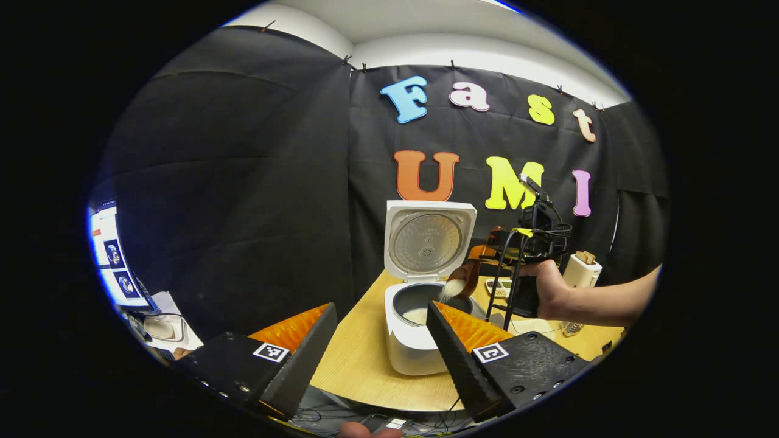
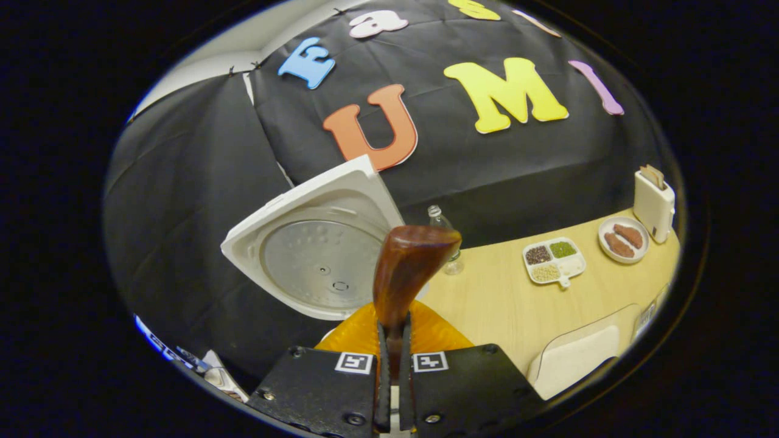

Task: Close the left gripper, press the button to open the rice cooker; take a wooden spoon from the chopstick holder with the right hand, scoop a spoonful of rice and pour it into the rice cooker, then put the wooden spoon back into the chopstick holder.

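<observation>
The white rice cooker [image 1: 409, 340] stands on the wooden table with its lid [image 1: 427, 240] raised upright, and some rice lies in its dark pot. Above the pot's right rim a brown wooden spoon [image 1: 470, 277] is tipped down, with white rice falling from its bowl. My right gripper [image 1: 487, 250], held by a hand [image 1: 548, 289], grips the spoon's handle. In the right gripper view my right gripper [image 2: 394, 331] is shut on the wooden spoon [image 2: 405, 267], with the cooker lid [image 2: 319, 252] behind it. My left gripper [image 1: 382, 328] stands open in front of the cooker, with nothing between its fingers.
A divided dish of grains [image 2: 552, 260], a plate with brown pieces [image 2: 622, 239], a white toaster [image 2: 654, 204] and a clear bottle [image 2: 444, 234] stand on the table [image 2: 499, 304]. A white board [image 2: 578, 359] lies near its front edge. A screen [image 1: 112, 258] glows at far left.
</observation>
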The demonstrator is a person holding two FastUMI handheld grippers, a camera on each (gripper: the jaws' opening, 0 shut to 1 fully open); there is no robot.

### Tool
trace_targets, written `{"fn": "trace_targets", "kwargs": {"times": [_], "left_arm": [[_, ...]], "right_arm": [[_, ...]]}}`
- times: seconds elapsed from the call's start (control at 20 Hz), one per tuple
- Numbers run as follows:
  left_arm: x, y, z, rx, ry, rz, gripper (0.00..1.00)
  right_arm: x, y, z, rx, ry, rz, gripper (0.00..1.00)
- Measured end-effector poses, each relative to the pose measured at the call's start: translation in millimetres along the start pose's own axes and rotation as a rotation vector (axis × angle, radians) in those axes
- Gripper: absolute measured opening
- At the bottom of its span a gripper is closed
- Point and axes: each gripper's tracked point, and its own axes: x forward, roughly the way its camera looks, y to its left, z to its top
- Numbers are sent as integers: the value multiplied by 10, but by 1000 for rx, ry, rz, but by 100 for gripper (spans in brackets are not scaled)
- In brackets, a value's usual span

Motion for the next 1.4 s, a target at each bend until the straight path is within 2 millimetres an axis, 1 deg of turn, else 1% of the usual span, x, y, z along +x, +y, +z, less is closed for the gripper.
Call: {"fn": "trace_targets", "kwargs": {"times": [0.2, 0.4, 0.45, 0.55, 0.7, 0.95, 1.05, 1.1, 1.25, 1.4], "left_arm": [[2, 69, -18, -13, 1, 18, 95], [13, 129, -34, -20, 2, 31, 95], [15, 144, -36, -22, 1, 33, 95], [41, 137, -21, -28, 0, 36, 95], [45, 118, -22, -34, -4, 34, 95], [41, 96, 28, -33, -20, 39, 95], [49, 85, 27, -40, -24, 42, 95], [47, 78, 41, -43, -28, 41, 95], [24, 33, 48, -41, -30, 37, 95], [29, -26, 74, -33, -35, 33, 95]], "right_arm": [[27, 103, 1, -167, -11, -6, 11], [-66, 259, 39, -361, -57, 2, 11], [-90, 315, 78, -424, -78, 6, 11], [-145, 427, 93, -522, -109, 19, 11], [-192, 567, 67, -603, -127, 40, 11], [-284, 670, 77, -666, -148, 47, 11], [-304, 709, 87, -657, -146, 59, 9], [-318, 714, 98, -641, -143, 60, 11], [-393, 666, 191, -584, -141, 56, 11], [-530, 593, 279, -495, -132, 65, 11]]}}
